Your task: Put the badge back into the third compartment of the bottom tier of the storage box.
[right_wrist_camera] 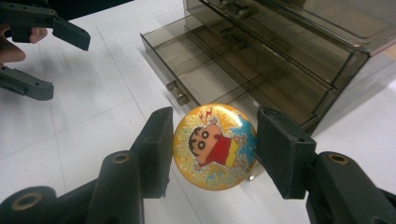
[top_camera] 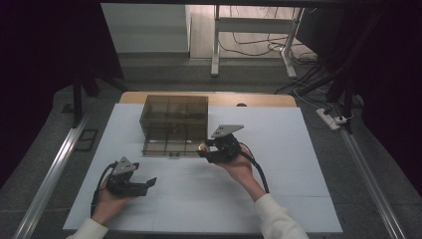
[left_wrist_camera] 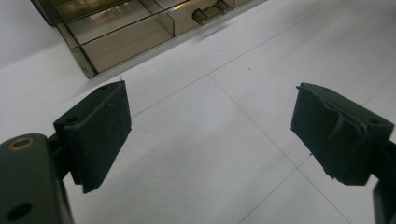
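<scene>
Holding round badge [right_wrist_camera: 215,146] in our right gripper [right_wrist_camera: 212,149], jaws clamped on its edges | open drawer [right_wrist_camera: 205,79] just ahead | left gripper [left_wrist_camera: 210,135] jaws spread, empty, farther off

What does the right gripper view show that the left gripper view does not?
Right gripper view: a round glittery yellow badge with a cartoon boy, clamped between the right gripper jaws, and the left gripper farther off with its jaws apart.

Left gripper view: the left gripper's own two black pads, wide apart over the white table, nothing between them.

Both: the smoky transparent plastic drawer box with its bottom drawer pulled out, standing on the table.
</scene>
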Demonstrator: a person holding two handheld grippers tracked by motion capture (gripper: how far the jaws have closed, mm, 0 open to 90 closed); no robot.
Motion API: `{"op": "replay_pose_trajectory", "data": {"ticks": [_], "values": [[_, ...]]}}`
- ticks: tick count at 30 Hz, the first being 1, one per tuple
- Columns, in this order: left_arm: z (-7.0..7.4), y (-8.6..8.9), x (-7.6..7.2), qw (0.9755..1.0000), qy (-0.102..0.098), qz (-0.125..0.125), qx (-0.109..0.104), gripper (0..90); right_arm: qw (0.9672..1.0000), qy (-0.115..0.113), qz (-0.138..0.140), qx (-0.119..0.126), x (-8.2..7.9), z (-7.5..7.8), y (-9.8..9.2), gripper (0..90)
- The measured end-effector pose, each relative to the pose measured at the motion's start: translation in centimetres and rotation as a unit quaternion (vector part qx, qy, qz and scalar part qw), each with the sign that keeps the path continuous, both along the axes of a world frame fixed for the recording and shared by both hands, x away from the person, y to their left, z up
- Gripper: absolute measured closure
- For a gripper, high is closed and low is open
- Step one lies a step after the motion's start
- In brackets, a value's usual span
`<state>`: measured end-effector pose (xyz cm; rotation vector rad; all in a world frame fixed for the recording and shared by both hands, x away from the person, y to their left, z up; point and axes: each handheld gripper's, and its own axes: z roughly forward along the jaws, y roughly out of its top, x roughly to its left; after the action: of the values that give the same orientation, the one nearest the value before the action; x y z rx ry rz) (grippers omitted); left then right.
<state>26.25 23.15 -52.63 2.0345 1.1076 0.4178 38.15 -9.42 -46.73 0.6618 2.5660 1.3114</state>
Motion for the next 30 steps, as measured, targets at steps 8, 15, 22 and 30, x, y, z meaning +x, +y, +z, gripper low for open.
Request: {"op": "replay_pose_trajectory", "data": {"ticks": [8, 15, 22, 30], "values": [[0.0, 0.0, 0.0, 1.0000, 0.001, -0.001, 0.000, 12.1, 0.9999, 0.003, 0.008, -0.010, 0.1, -0.8, 1.0, 47.2], [0.0, 0.0, 0.0, 1.0000, 0.002, 0.000, -0.003, 12.1, 0.9999, 0.002, 0.008, -0.011, 0.6, -1.1, 1.7, 47.2], [0.0, 0.1, 0.1, 1.0000, 0.003, -0.001, -0.005, 12.1, 0.9999, 0.000, -0.004, -0.012, 1.8, -1.3, 2.3, 47.2], [-0.1, 0.1, 0.1, 1.0000, 0.004, -0.001, -0.006, 12.2, 0.9996, 0.009, -0.020, -0.019, 3.4, -2.0, 3.2, 47.3]]}}
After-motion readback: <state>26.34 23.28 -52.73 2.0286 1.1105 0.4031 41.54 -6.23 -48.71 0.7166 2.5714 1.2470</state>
